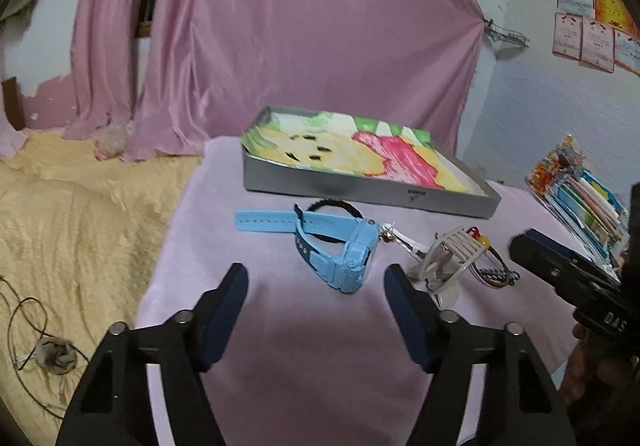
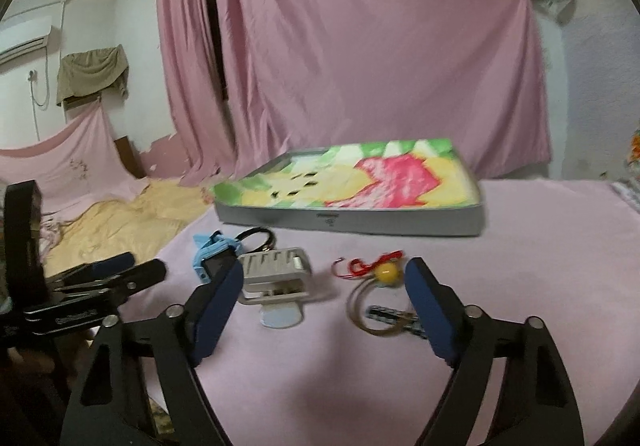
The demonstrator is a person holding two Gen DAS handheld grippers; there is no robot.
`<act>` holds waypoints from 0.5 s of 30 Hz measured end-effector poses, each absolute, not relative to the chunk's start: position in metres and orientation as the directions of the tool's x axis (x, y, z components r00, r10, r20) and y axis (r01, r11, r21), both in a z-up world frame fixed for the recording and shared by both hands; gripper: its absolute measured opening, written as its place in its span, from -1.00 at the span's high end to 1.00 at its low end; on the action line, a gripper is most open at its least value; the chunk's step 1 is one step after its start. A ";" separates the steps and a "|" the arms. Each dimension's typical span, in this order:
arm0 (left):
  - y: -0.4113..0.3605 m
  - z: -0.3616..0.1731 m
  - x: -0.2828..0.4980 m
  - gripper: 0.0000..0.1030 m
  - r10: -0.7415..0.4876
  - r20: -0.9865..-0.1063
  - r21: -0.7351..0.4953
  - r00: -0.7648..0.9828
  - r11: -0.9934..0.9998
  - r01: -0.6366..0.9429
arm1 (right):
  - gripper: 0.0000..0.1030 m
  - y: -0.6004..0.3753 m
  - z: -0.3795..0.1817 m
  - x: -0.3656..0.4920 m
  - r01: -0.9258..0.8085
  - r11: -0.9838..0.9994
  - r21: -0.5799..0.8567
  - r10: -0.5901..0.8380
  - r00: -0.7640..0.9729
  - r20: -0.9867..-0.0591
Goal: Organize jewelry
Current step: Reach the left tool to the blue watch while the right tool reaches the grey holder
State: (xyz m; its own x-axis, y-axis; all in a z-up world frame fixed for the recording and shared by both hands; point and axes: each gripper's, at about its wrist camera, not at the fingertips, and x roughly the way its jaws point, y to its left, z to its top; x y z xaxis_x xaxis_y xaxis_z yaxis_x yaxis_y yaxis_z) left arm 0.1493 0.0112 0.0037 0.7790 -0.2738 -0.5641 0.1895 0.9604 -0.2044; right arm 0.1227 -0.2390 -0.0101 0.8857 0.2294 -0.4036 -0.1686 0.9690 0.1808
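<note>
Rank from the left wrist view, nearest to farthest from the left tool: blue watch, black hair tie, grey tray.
1. blue watch, just ahead of the left tool, toward its right finger.
2. black hair tie, right behind the watch.
3. grey tray, farthest, at the back of the pink cloth.

Pink cloth (image 1: 280,346), centre: blue watch (image 1: 344,254), black band (image 1: 340,205) behind it, white hair clip (image 1: 448,254) and bangles (image 1: 496,270) at right. Grey tray (image 1: 360,193) above. Left gripper (image 1: 316,282) at bottom, jaws apart, empty.
</note>
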 end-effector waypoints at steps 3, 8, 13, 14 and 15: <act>0.009 -0.001 0.158 -0.20 -0.303 -0.587 -0.226 0.751 0.952 0.208 | -0.32 -0.232 -0.013 0.136 -0.196 0.959 0.203 0.268 0.859 -0.437; 0.003 -0.005 0.171 0.02 -0.330 -0.624 -0.229 0.708 0.944 0.238 | -0.30 -0.215 -0.018 0.155 -0.237 0.948 0.211 0.312 0.817 -0.484; -0.003 -0.006 0.180 0.13 -0.340 -0.638 -0.222 0.691 0.941 0.257 | -0.30 -0.203 -0.030 0.172 -0.244 0.946 0.214 0.324 0.764 -0.558; -0.004 -0.006 0.182 0.14 -0.341 -0.640 -0.223 0.689 0.940 0.259 | -0.30 -0.203 -0.031 0.176 -0.245 0.944 0.223 0.330 0.754 -0.569; -0.003 -0.006 0.183 0.14 -0.342 -0.642 -0.224 0.686 0.939 0.260 | -0.30 -0.203 -0.032 0.178 -0.240 0.945 0.224 0.327 0.746 -0.580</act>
